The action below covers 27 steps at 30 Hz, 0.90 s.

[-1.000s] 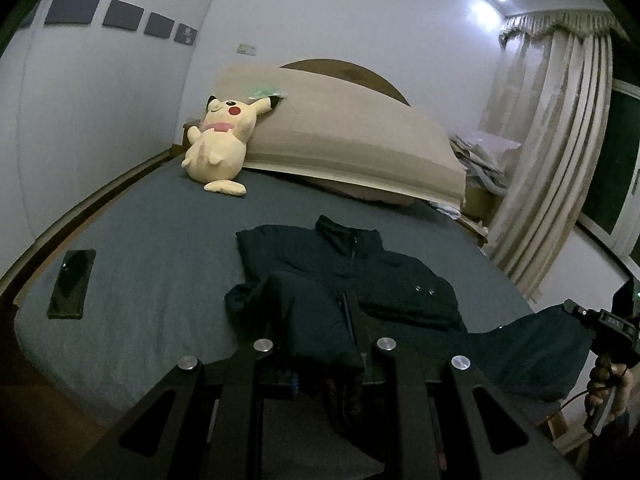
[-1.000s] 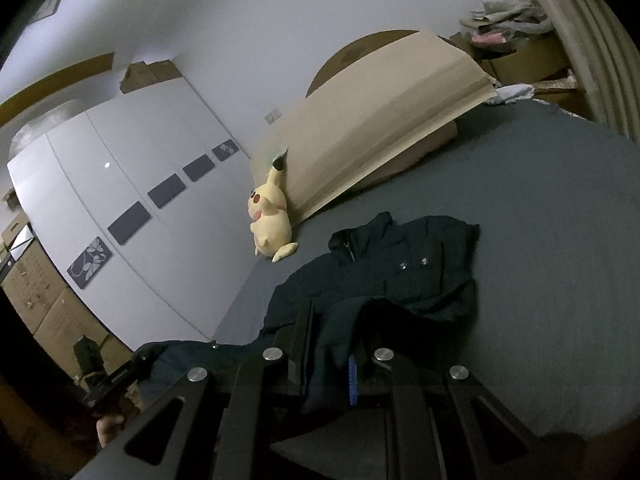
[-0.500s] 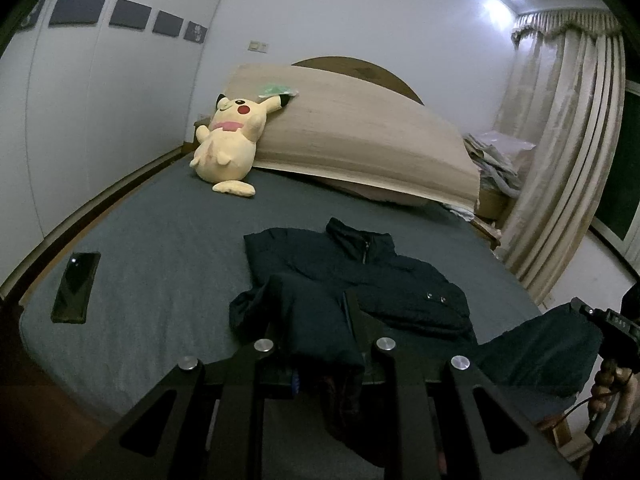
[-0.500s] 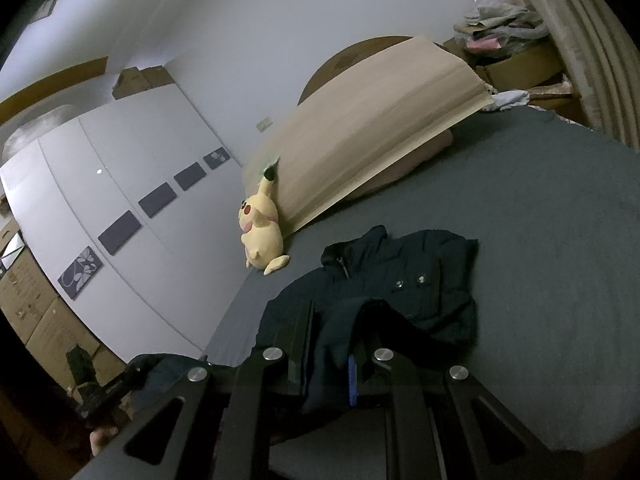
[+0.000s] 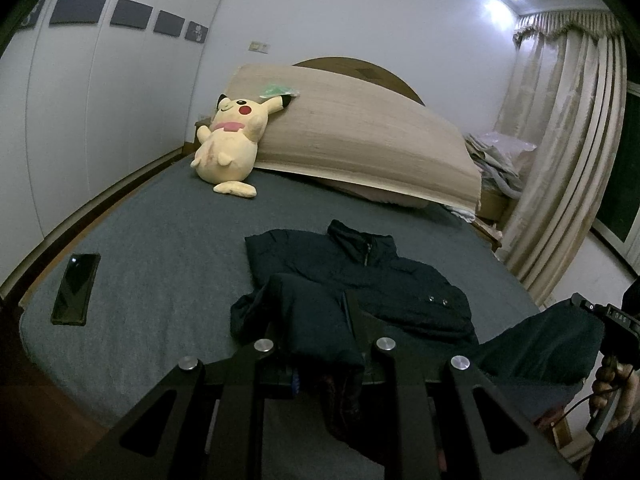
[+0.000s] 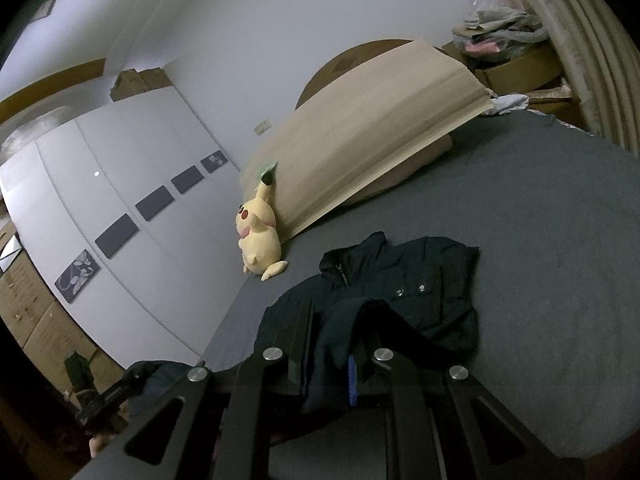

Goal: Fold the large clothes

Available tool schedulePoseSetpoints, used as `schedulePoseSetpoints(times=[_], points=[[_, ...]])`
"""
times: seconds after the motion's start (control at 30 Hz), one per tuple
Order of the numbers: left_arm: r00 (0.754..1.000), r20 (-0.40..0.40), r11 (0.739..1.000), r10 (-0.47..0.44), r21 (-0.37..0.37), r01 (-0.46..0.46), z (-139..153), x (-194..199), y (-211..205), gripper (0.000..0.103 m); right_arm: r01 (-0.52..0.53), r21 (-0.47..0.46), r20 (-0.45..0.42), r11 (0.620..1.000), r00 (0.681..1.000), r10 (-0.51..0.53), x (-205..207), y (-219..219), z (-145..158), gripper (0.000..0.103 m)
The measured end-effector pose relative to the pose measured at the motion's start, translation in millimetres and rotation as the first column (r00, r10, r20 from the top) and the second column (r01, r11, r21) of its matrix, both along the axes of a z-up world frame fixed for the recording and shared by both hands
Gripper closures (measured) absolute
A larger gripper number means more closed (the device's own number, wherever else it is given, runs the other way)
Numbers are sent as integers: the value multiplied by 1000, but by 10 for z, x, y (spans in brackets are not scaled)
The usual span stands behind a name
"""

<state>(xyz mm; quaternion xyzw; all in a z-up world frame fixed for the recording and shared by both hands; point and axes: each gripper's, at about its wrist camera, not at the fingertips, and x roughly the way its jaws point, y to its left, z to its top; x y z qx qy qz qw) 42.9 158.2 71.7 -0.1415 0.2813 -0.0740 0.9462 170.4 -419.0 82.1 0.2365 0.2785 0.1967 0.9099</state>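
Your left tool (image 5: pixel 320 354) is closed tight on a bunched fold of the dark jacket (image 5: pixel 372 280), and your right tool (image 6: pixel 332 360) is clamped the same way on another fold of it. Both grips sit at the near edge of the bed (image 5: pixel 160 240), with cloth hanging down between the fingers and over that edge.

The jacket lies on the near half of the bed, collar toward the headboard end, snaps showing on its chest. In the left view a loose part of it sags off the near edge toward the near right corner, where your right hand (image 5: pixel 612 380) shows with its handle.

Open grey sheet runs all around the jacket. Toward the headboard end there is a wide free band before the yellow plush toy (image 5: pixel 232 144) and the tan board (image 5: pixel 360 140) leaning there. A phone (image 5: pixel 76 288) lies flat near the near left corner, close to the left edge and well apart from the jacket. The right side of the bed is bare up to the edge by the curtain (image 5: pixel 568 152).
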Motion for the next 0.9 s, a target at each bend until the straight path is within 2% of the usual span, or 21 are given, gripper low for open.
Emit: schedulePoseSetpoints(times=[0.4,0.9], points=[[1000,1,1000,0,3,0,3,16,-13,85,12,-4,-1,1000,1000,-12,64,37,41,89],[1000,5,999,10,34,-10,16,215,-75,85,37,-16,-11,999,999,-37,150,86,55,89]])
